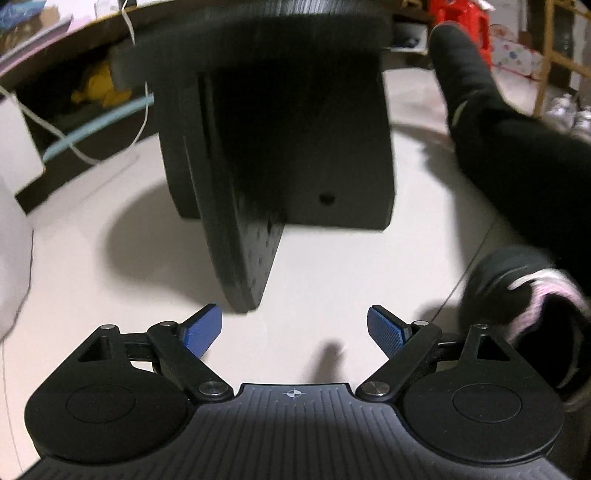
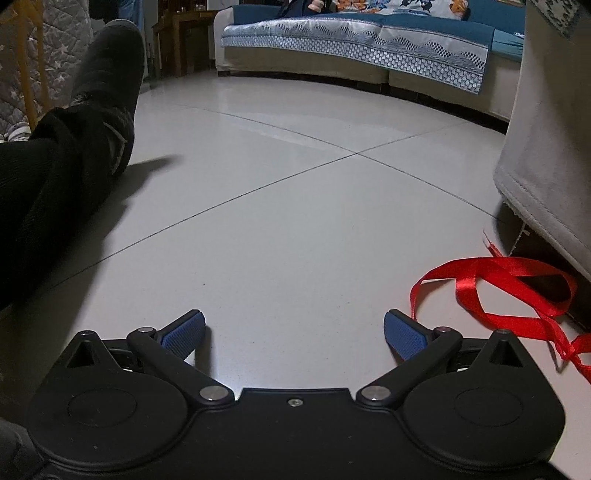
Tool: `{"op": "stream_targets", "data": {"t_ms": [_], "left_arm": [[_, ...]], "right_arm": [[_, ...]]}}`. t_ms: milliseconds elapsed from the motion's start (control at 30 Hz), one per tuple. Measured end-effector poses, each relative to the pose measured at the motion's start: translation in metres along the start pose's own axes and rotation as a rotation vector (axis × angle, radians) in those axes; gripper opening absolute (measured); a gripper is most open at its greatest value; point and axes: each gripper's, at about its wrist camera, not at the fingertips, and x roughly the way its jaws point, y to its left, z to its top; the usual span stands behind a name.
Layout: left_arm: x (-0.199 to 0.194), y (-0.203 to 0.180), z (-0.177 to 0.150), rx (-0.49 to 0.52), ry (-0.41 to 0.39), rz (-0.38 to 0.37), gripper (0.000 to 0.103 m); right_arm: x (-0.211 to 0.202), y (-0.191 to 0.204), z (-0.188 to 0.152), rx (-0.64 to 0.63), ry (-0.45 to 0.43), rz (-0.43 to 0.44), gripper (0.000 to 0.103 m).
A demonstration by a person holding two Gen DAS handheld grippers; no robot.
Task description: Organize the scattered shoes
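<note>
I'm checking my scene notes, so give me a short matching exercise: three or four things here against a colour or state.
Things:
1. ribbon
2. left gripper
3. sofa cover
4. floor

Colour or state:
A. pale, tiled
B. red, lying loose
C. blue and white, draped
D. open, empty

Pairs: 1-B, 2-D, 3-C, 4-A

Red ribbon [image 2: 509, 288] lies on floor [image 2: 295, 221] near sofa [image 2: 369, 44]

Pale tiled floor [image 2: 295, 206] with dark grout lines, blue-covered sofa [image 2: 369, 40] along the far side.
</note>
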Motion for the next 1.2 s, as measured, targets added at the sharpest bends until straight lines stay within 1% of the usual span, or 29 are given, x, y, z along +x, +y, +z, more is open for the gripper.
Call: {"op": "stream_targets", "data": {"t_ms": [100, 233, 300, 367, 433, 467, 533, 700, 1200], "left_arm": [[0.011, 0.0, -0.004, -0.01, 0.014, -0.004, 0.086], [0.02, -0.002, -0.006, 0.002, 0.026, -0.009, 0.087], [0.022, -0.003, -0.006, 0.018, -0.006, -0.006, 0.087], [0.024, -0.004, -0.008, 0.03, -0.033, -0.006, 0.091], [0.027, -0.003, -0.01, 0.016, -0.041, 0.01, 0.103], [0.028, -0.001, -0.01, -0.004, -0.039, 0.01, 0.103], [0.031, 0.01, -0.015, -0.101, -0.049, -0.036, 0.103], [0.026, 0.01, -0.028, -0.093, -0.123, -0.033, 0.103], [0.027, 0.011, -0.028, -0.099, -0.124, -0.035, 0.103]], "right_arm": [[-0.001, 0.0, -0.002, 0.001, -0.008, -0.001, 0.103], [-0.002, 0.0, -0.003, 0.004, -0.008, -0.004, 0.103], [-0.003, 0.0, -0.003, 0.006, -0.008, -0.005, 0.103], [-0.003, -0.001, -0.004, 0.008, -0.007, -0.006, 0.103], [-0.004, -0.001, -0.004, 0.01, -0.007, -0.007, 0.103], [-0.004, -0.001, -0.004, 0.01, -0.007, -0.008, 0.103], [-0.005, -0.001, -0.005, 0.012, -0.007, -0.009, 0.103], [-0.005, -0.002, -0.005, 0.014, -0.006, -0.01, 0.103], [-0.004, -0.003, -0.004, 0.007, -0.007, -0.005, 0.103]]}}
